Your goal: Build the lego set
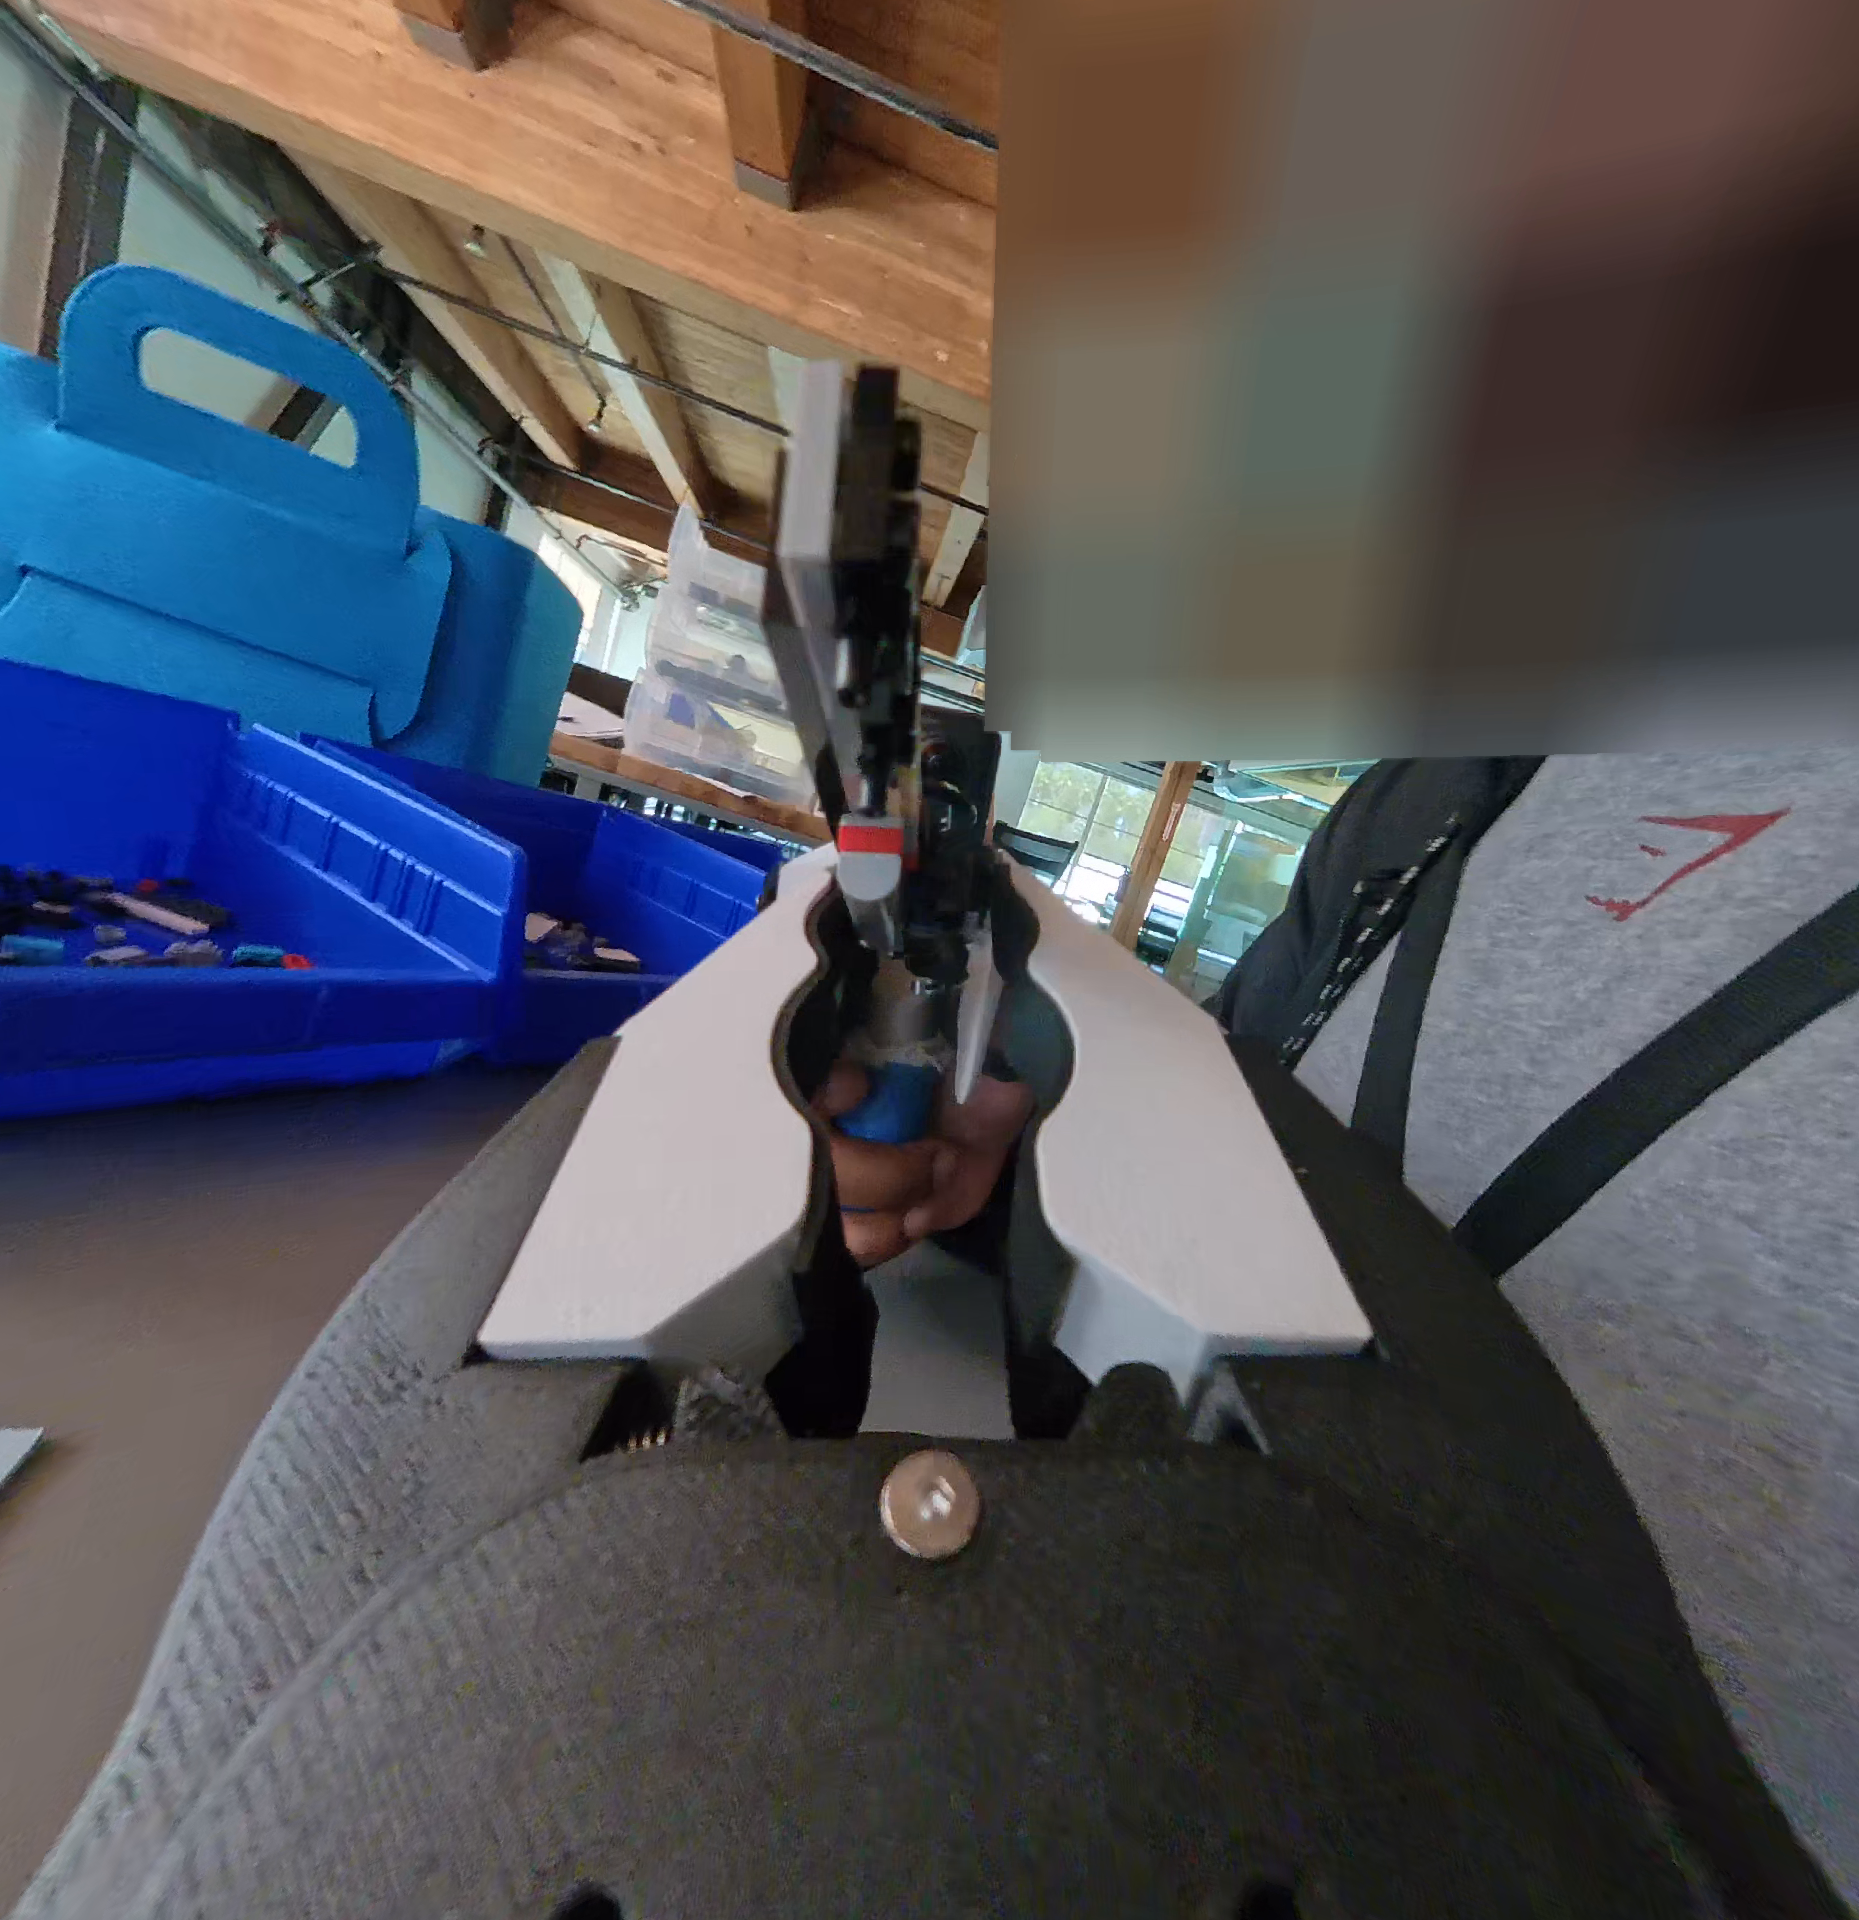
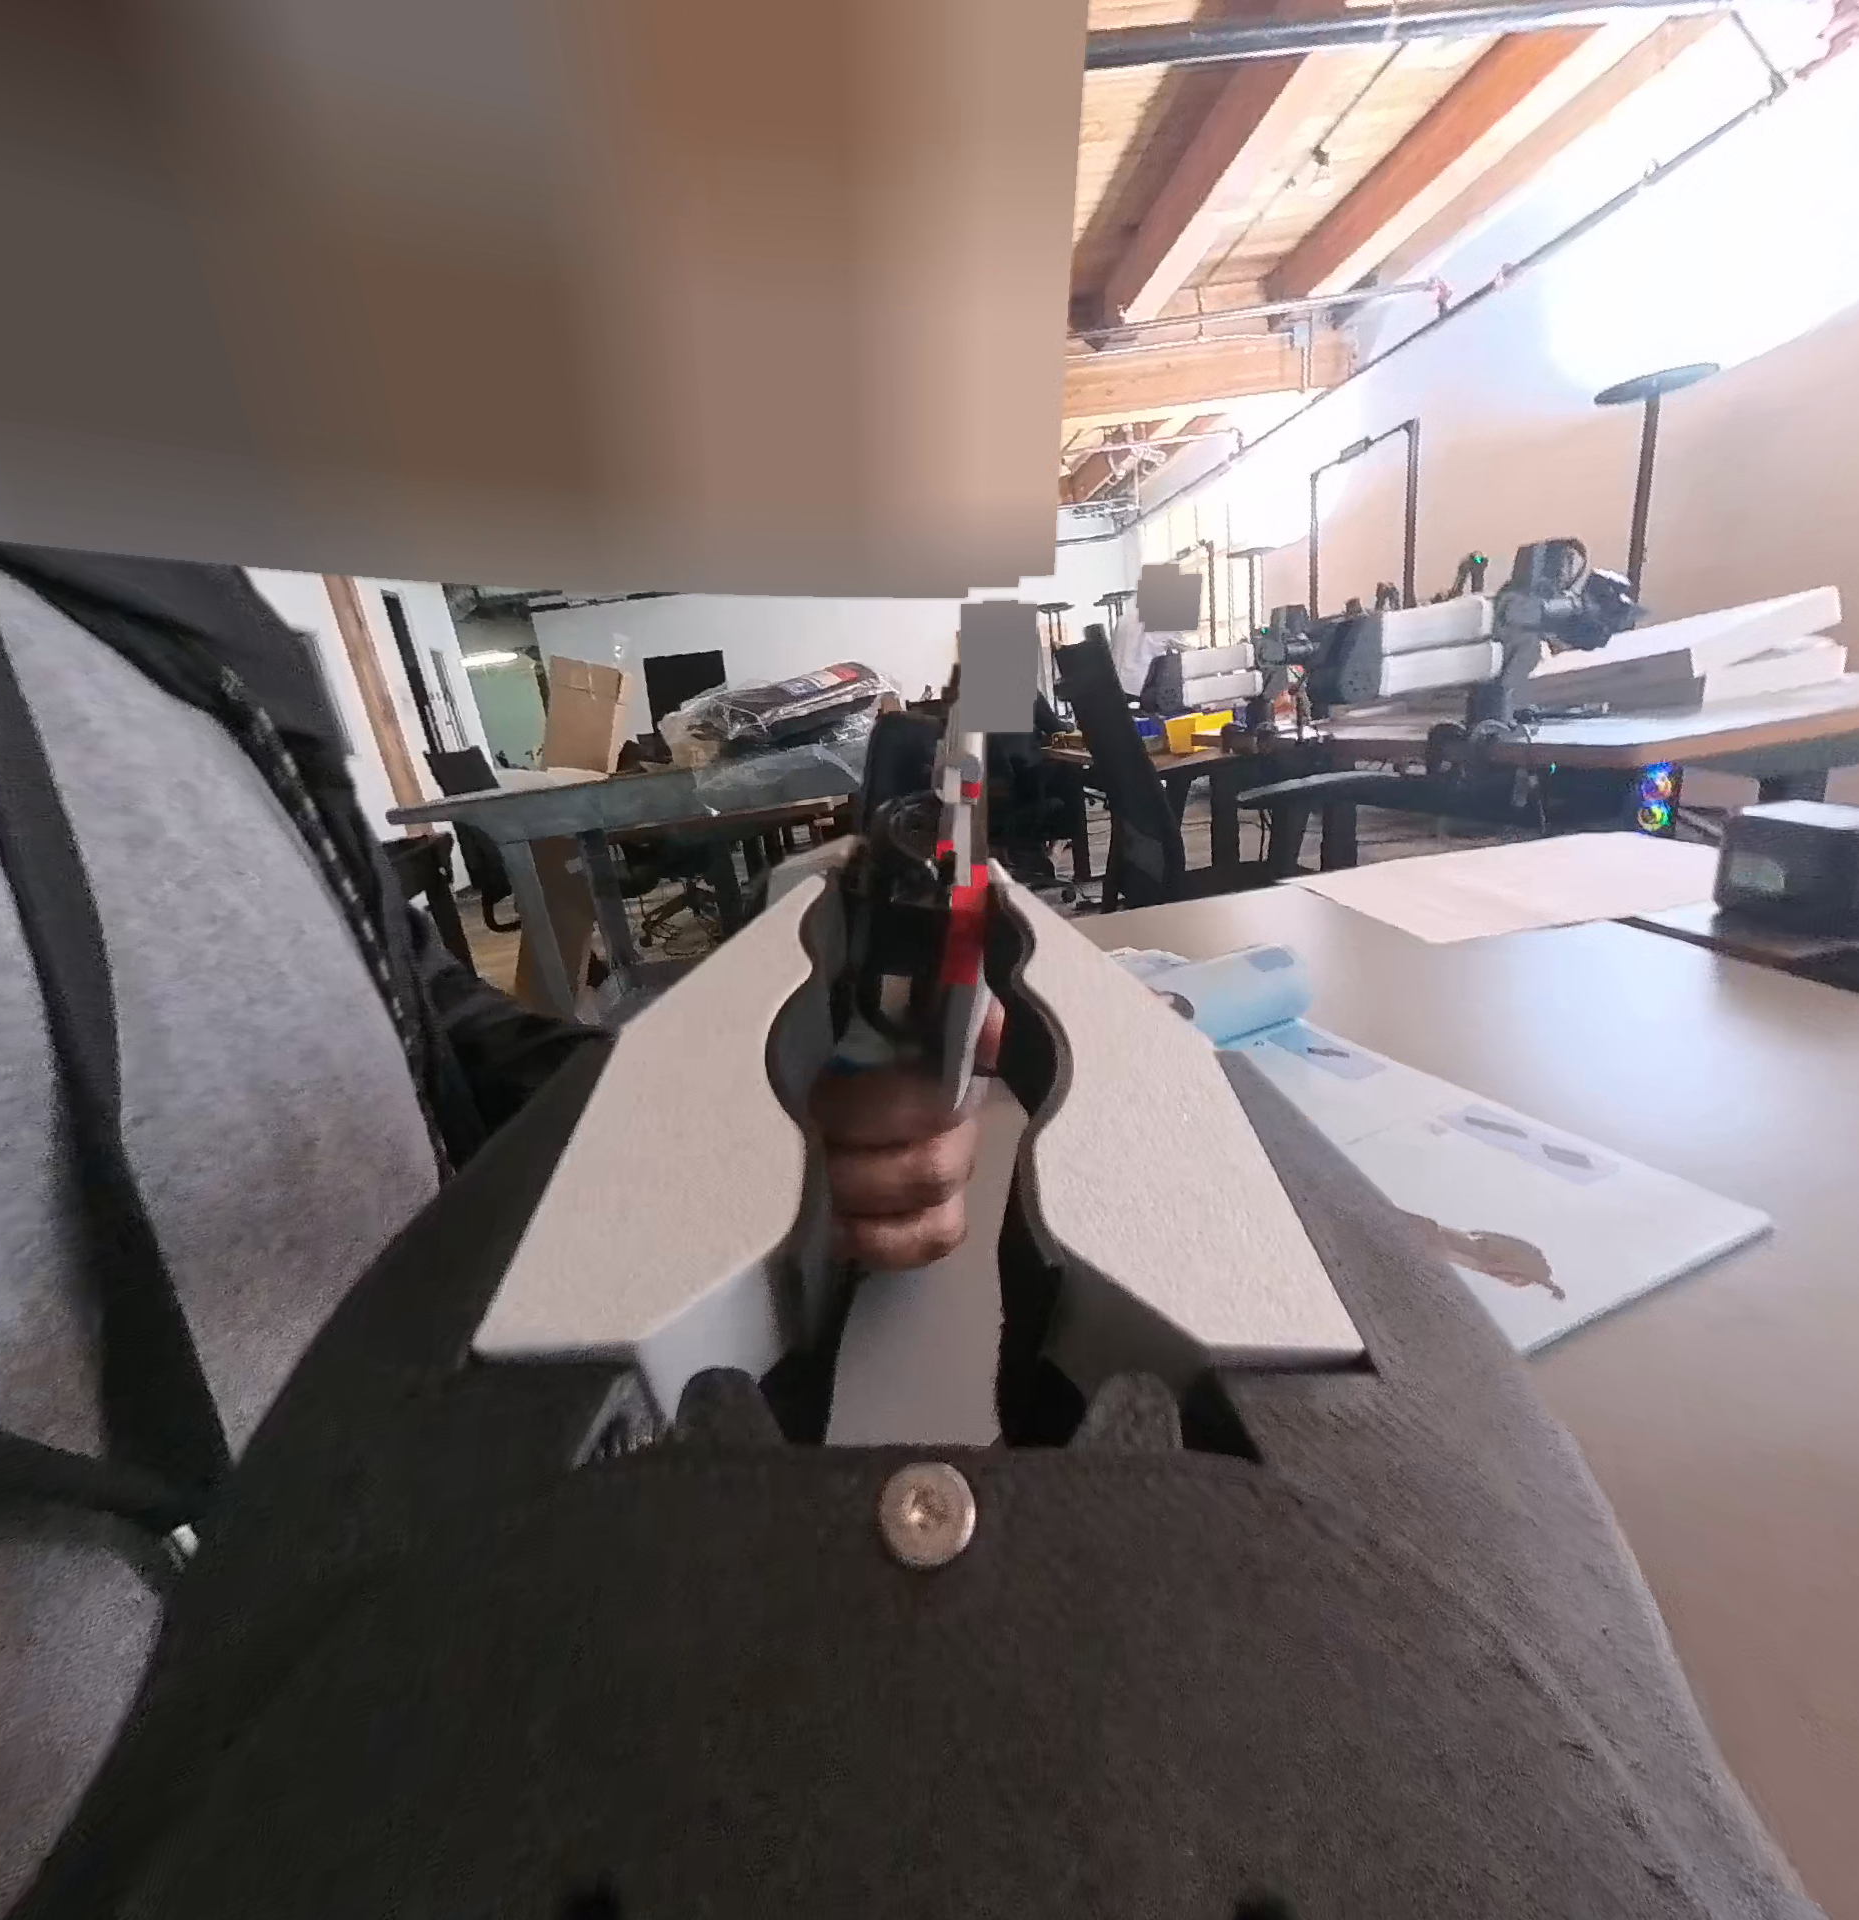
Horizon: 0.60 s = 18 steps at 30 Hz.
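Lego model [image 1: 852,623], half built, hangs in the air between the two grippers, well above the table [image 1: 229,1247] and close to the person's grey top [image 1: 1683,1143]. It is a thin slab of grey plate with black parts on one face and a red-and-grey piece at its lower end. In the left wrist view its long axis runs nearly upright, the top tilted a little to the left, the bottom end sitting in the tips of the left gripper [image 1: 904,894]. That gripper is nearly closed and pinches the model's lower end. In the right wrist view the same model [image 2: 956,894] shows edge-on, again upright, and the right gripper [image 2: 920,904] is likewise closed down on it from the opposite side. A hand [image 1: 904,1174] on the other tool shows through each gap.

The step in hand looks like pressing or reseating a part while both tools brace the model. To do it well I would keep the squeeze square across the flat faces, since a thin plate held at one end will lever and pop seams if twisted. One tool should hold firm while the other shifts.

Blue bins [image 1: 281,883] with loose pieces stand to the left, a blue case [image 1: 229,540] behind them. Instructions [image 2: 1424,1143] lie open on the table to the right.
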{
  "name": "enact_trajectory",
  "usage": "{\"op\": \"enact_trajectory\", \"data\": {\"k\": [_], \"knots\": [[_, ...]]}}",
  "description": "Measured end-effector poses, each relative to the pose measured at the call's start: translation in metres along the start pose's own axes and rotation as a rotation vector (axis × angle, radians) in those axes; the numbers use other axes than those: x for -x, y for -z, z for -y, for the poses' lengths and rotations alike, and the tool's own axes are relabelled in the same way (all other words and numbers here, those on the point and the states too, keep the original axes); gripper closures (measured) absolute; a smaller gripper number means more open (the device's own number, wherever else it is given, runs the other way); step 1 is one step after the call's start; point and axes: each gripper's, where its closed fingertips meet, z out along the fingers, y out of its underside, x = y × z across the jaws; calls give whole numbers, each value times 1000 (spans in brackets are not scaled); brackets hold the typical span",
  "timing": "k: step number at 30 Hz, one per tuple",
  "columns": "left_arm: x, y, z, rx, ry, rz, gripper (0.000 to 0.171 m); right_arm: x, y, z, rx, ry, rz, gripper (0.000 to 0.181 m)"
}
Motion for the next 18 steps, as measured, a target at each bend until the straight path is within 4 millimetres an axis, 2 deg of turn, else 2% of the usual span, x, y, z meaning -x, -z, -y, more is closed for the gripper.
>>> {"op": "enact_trajectory", "data": {"k": [7,11,18], "knots": [[-14,-2,-1,8,-57,-76,147,14,2,4,-15,86,63,152],[-12,-1,2,-9,-49,-73,147,13,3,5,-27,63,68,152],[-8,-1,4,-38,-51,-48,157,14,1,1,-28,40,67,152]]}}
